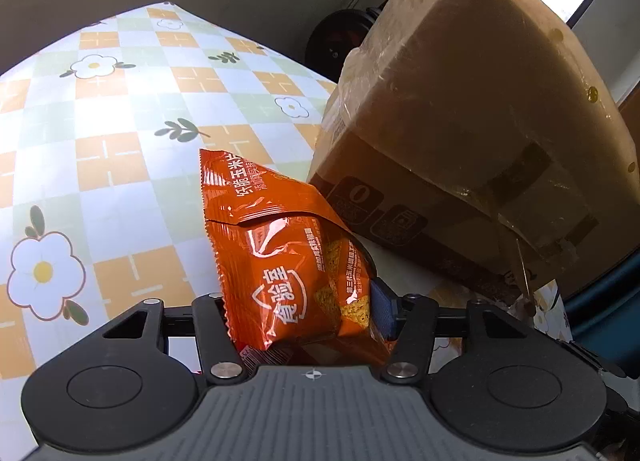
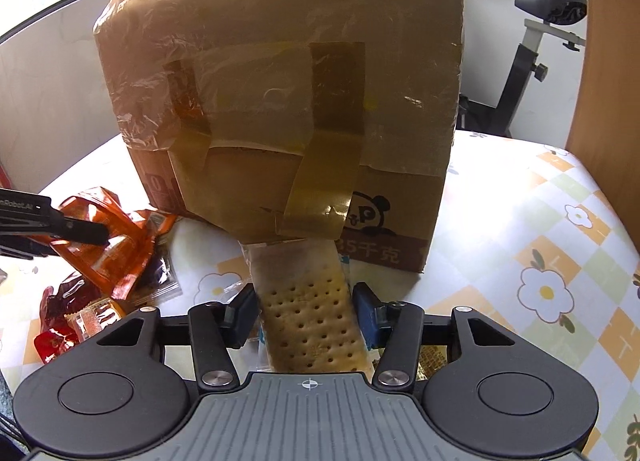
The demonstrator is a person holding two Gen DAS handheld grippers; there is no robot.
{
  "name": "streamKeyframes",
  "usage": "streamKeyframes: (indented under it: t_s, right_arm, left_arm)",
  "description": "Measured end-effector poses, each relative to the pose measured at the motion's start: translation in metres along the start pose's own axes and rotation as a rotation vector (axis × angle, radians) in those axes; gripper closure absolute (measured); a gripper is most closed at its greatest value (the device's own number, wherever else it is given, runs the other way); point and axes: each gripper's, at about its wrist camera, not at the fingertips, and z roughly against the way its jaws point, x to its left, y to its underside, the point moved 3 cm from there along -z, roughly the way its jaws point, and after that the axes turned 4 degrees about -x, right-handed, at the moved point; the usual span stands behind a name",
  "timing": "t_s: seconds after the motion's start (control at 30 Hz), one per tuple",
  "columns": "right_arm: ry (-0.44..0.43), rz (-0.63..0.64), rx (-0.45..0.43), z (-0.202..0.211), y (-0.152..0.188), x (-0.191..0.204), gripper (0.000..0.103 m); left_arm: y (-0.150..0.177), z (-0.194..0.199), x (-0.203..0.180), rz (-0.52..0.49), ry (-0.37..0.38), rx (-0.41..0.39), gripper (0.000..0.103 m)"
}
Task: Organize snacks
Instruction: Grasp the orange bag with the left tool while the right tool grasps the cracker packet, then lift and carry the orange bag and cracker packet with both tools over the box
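Each hand has a snack in its jaws, and both sit close to the taped cardboard box (image 2: 280, 101), which looks like the place the snacks are meant to go. The left gripper (image 1: 304, 317) is clamped on an orange bag of corn chips (image 1: 288, 261), gripped low at the bag's near end so that the crimped top stands up and points away over the flowered tablecloth (image 1: 120, 121); held by one end like that, the light, puffy bag can be swung toward the box without dragging. The right gripper (image 2: 304, 313) has its jaws closed on the sides of a clear-wrapped pack of perforated crackers (image 2: 308, 313), which runs lengthwise away from the camera until its far end reaches the foot of the box, just under a loose flap of brown tape (image 2: 320, 197). Gripping the pack across its narrow width keeps the flat crackers level and less likely to snap. In the right wrist view a few more wrapped snacks (image 2: 80, 313) lie scattered on the surface to the left, near the chip bag, so I judge the sorting far from finished. Whether the box has an open side cannot be told from here.
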Motion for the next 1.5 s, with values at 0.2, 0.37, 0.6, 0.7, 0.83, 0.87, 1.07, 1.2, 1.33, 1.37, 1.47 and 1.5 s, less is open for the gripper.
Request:
streamKeyframes:
  t_s: [0.2,0.37,0.6,0.7,0.83,0.87,1.07,1.2,1.33,1.37,1.47,1.5]
  right_arm:
    - [0.000,0.017,-0.003,0.002,0.000,0.000,0.056]
    - [-0.002,-0.002,-0.016,0.014,-0.002,-0.008,0.058]
    - [0.078,-0.084,-0.036,0.034,-0.001,-0.037,0.058]
    - [0.122,-0.158,-0.062,0.042,-0.001,-0.054,0.059]
    - [0.150,-0.231,-0.145,0.058,-0.014,-0.071,0.059]
    - [0.155,-0.237,-0.172,0.063,-0.018,-0.075,0.059]
    - [0.175,-0.223,-0.334,0.095,-0.056,-0.083,0.059]
    - [0.161,-0.194,-0.426,0.114,-0.088,-0.087,0.058]
    - [0.129,-0.117,-0.506,0.126,-0.129,-0.082,0.058]
    - [0.116,-0.100,-0.525,0.127,-0.139,-0.079,0.058]
    - [0.063,-0.068,-0.549,0.125,-0.163,-0.067,0.059]
    - [0.042,-0.061,-0.549,0.120,-0.170,-0.063,0.059]
  left_arm:
    - [-0.008,0.019,0.001,0.000,0.000,-0.078,0.046]
    - [-0.015,0.035,0.002,-0.006,-0.002,-0.130,0.047]
    - [-0.021,0.051,0.007,0.007,-0.035,-0.178,0.047]
    - [-0.021,0.052,0.010,0.017,-0.054,-0.189,0.047]
    - [-0.027,0.067,0.010,0.006,-0.064,-0.235,0.047]
    - [-0.030,0.072,0.010,-0.002,-0.062,-0.250,0.047]
    - [-0.052,0.106,-0.004,-0.061,-0.023,-0.366,0.047]
    - [-0.079,0.128,-0.022,-0.114,0.021,-0.447,0.047]
    - [-0.108,0.152,-0.051,-0.203,0.075,-0.531,0.047]
    - [-0.115,0.154,-0.059,-0.222,0.087,-0.544,0.047]
    - [-0.135,0.150,-0.090,-0.279,0.138,-0.553,0.047]
    - [-0.141,0.146,-0.101,-0.298,0.151,-0.549,0.047]
